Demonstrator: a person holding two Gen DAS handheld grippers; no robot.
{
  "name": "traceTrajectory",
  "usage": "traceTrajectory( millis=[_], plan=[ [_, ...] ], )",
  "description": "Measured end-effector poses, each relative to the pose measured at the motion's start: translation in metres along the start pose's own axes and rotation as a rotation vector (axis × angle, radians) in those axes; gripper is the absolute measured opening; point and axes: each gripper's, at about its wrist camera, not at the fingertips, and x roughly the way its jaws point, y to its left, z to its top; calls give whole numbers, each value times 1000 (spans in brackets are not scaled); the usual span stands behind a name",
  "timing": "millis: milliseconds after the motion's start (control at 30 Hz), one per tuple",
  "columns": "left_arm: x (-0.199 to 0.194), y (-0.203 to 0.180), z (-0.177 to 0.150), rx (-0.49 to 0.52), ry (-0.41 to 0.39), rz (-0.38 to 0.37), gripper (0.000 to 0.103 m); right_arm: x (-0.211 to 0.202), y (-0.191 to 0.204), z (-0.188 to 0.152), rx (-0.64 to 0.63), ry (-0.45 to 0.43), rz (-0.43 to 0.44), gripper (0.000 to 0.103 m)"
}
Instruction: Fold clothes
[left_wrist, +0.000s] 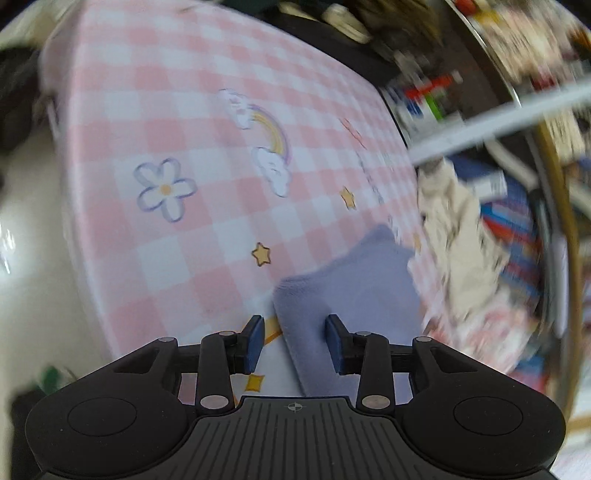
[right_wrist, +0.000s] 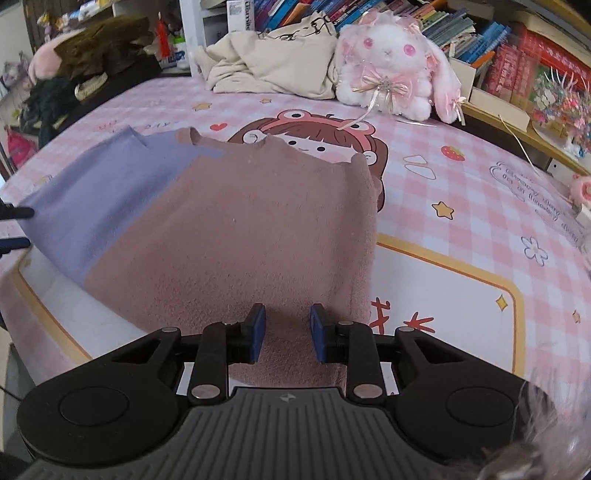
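Observation:
A two-colour fleece garment lies flat on the pink checked bed cover (right_wrist: 461, 155). Its mauve-brown part (right_wrist: 251, 236) fills the middle of the right wrist view and its lavender part (right_wrist: 96, 195) lies to the left. My right gripper (right_wrist: 287, 334) is open, with its blue pads over the near edge of the mauve part. In the blurred left wrist view the lavender part (left_wrist: 351, 288) lies on the cover (left_wrist: 192, 122). My left gripper (left_wrist: 295, 341) is open over the lavender edge. The left gripper's fingertips (right_wrist: 18, 213) show at the far left of the right wrist view.
A cream garment (right_wrist: 273, 62) lies crumpled at the far side of the bed, next to a white and pink plush rabbit (right_wrist: 395, 70). Bookshelves (right_wrist: 517, 55) stand behind them. Dark plush toys and bags (right_wrist: 85, 70) sit at the far left. The bed's edge (left_wrist: 70, 229) drops off at left.

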Motion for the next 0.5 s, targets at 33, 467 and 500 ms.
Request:
traceTrajectory(
  millis=[33, 467, 500],
  plan=[
    [1, 2, 1, -16, -2, -9, 31, 0, 0, 0, 7, 3, -5, 25],
    [13, -37, 61, 395, 13, -16, 7, 27, 38, 31, 55, -5, -31, 28],
    [20, -36, 69, 419, 20, -9, 7, 31, 44, 36, 44, -9, -37, 28]
  ],
)
